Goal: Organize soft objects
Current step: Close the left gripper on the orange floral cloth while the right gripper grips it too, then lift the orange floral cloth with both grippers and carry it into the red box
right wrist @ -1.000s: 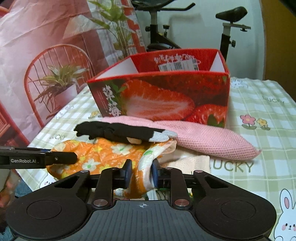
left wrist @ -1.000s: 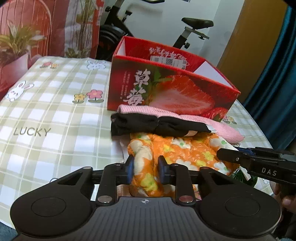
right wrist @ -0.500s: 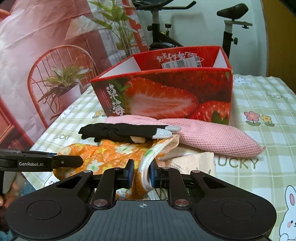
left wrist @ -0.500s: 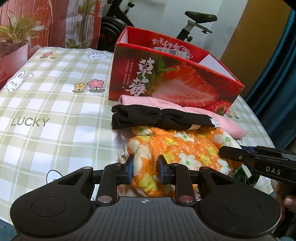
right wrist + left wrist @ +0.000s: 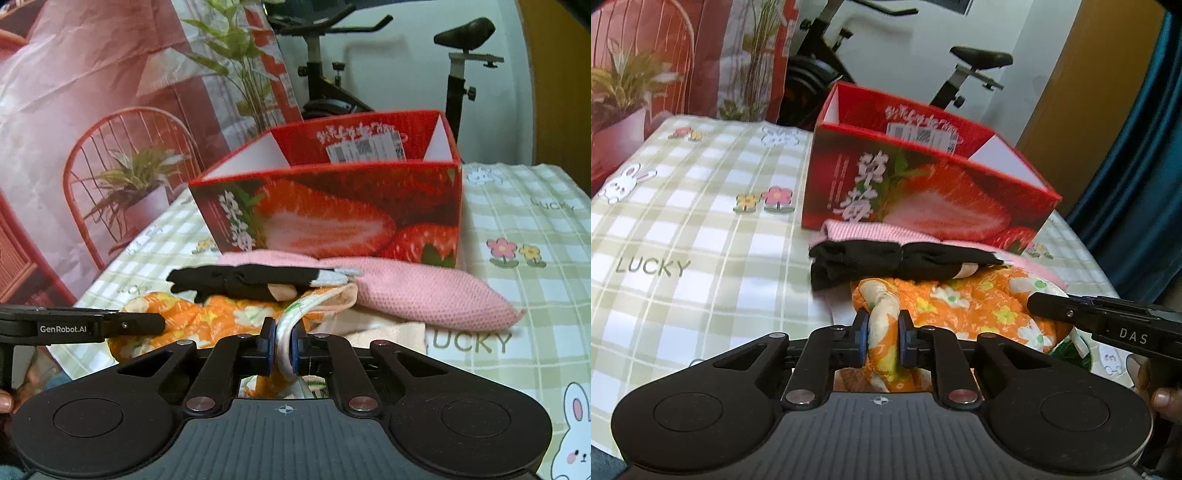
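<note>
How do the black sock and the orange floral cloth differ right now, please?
The black sock is plain and ungripped; the orange floral cloth is patterned and pinched by the left gripper and right gripper. The sock lies on top of the cloth. Both are soft.

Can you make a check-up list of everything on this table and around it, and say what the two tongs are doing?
Surface: table under a checked cloth printed with bunnies, flowers and LUCKY.
Job's things: orange floral cloth; black cloth lying on it; pink knit behind; cream cloth underneath; open strawberry box, inside hidden.
Clutter: nothing seen.
Tongs: left tongs shut on a fold of the orange floral cloth; right tongs shut on its white-lined edge.
Cables: thin dark loop at the near edge, unclear what.
Surroundings: exercise bike, plant-and-chair backdrop, blue curtain.
</note>
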The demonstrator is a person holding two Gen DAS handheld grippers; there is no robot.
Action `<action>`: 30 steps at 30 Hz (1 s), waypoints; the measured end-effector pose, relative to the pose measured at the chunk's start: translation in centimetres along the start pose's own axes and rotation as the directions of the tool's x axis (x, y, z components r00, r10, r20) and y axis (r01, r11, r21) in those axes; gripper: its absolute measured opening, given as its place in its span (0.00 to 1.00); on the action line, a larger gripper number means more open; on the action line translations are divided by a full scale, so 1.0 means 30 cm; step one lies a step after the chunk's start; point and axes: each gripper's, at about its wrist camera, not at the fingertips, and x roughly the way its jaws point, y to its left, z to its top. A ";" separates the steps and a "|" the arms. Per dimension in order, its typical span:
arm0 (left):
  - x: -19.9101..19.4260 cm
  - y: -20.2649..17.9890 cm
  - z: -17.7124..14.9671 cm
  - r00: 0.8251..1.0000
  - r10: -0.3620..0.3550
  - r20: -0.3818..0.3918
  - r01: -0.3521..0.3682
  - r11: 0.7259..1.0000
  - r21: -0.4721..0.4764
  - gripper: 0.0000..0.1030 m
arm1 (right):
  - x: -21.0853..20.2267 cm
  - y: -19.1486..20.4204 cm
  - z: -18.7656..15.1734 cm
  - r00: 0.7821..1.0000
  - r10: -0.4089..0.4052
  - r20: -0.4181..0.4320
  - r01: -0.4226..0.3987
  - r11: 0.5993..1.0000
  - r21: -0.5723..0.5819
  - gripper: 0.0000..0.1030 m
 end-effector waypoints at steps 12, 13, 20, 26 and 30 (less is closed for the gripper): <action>-0.133 -0.044 0.057 0.989 -0.024 0.146 0.016 0.998 0.056 0.16 | -0.099 0.030 0.064 0.995 0.012 0.095 -0.010 1.000 -0.029 0.07; -0.141 -0.048 0.061 0.987 -0.026 0.159 0.017 0.998 0.058 0.16 | -0.105 0.035 0.068 0.995 0.012 0.102 -0.009 0.999 -0.032 0.07; -0.134 -0.049 0.055 0.988 -0.030 0.150 0.022 0.998 0.057 0.16 | -0.113 0.039 0.070 0.994 0.006 0.111 -0.001 0.999 -0.043 0.07; -0.126 -0.038 0.060 0.988 -0.032 0.148 0.026 0.999 0.045 0.16 | -0.102 0.031 0.064 0.994 0.007 0.106 -0.004 0.999 -0.034 0.07; -0.133 -0.033 0.067 0.987 -0.038 0.157 0.032 0.998 0.046 0.16 | -0.105 0.036 0.073 0.993 0.014 0.118 -0.010 0.999 -0.036 0.07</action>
